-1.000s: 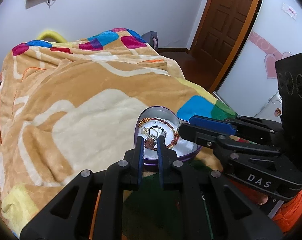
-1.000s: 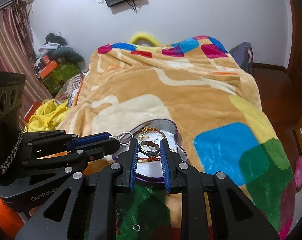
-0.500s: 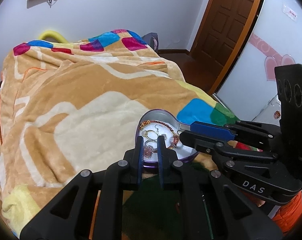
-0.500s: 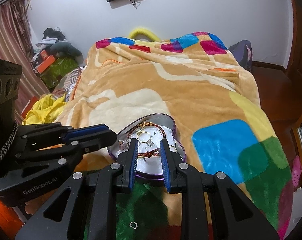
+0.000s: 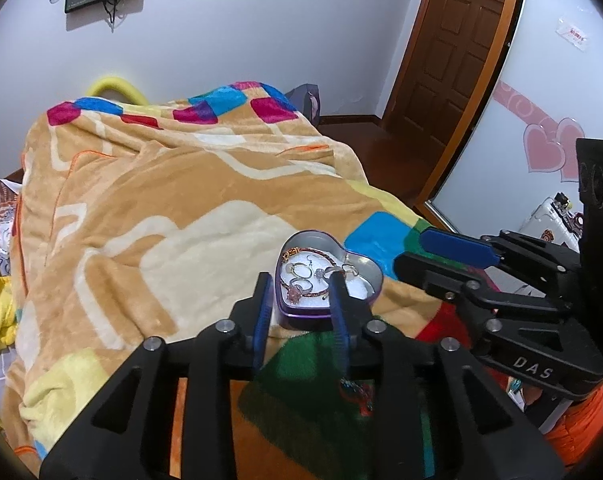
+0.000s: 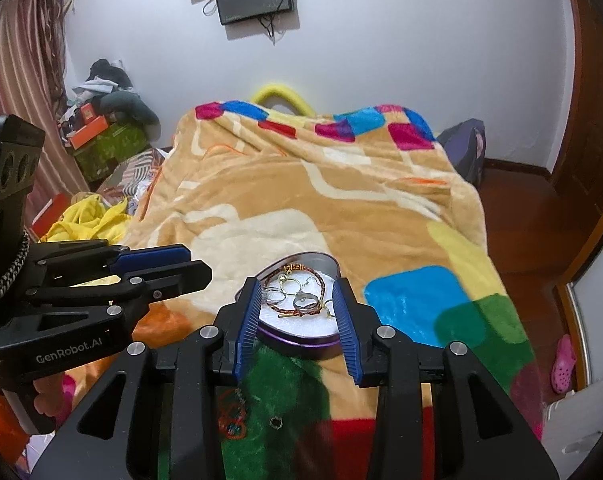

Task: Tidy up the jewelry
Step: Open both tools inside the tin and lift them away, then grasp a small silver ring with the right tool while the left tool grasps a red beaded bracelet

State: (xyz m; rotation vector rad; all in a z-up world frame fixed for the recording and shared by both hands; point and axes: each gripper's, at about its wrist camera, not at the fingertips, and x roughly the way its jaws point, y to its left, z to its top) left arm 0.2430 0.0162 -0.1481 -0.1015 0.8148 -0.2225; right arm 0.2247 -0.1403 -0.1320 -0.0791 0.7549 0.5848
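Purple heart tin both views; small clasp right view only.

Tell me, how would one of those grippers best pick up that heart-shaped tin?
Probably by the rim. The heart-shaped tin lies flat and open on the blanket, wider than the open right gripper. Come from above at the near edge, one finger inside, one outside the low purple wall, clear of the jewelry.

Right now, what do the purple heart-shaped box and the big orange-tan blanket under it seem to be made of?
The purple heart-shaped box looks like thin metal: its inner wall shines silver-grey and its outside has glossy purple paint. The orange-tan blanket looks like plush fleece, probably synthetic: soft nap, slight sheen, rounded folds.
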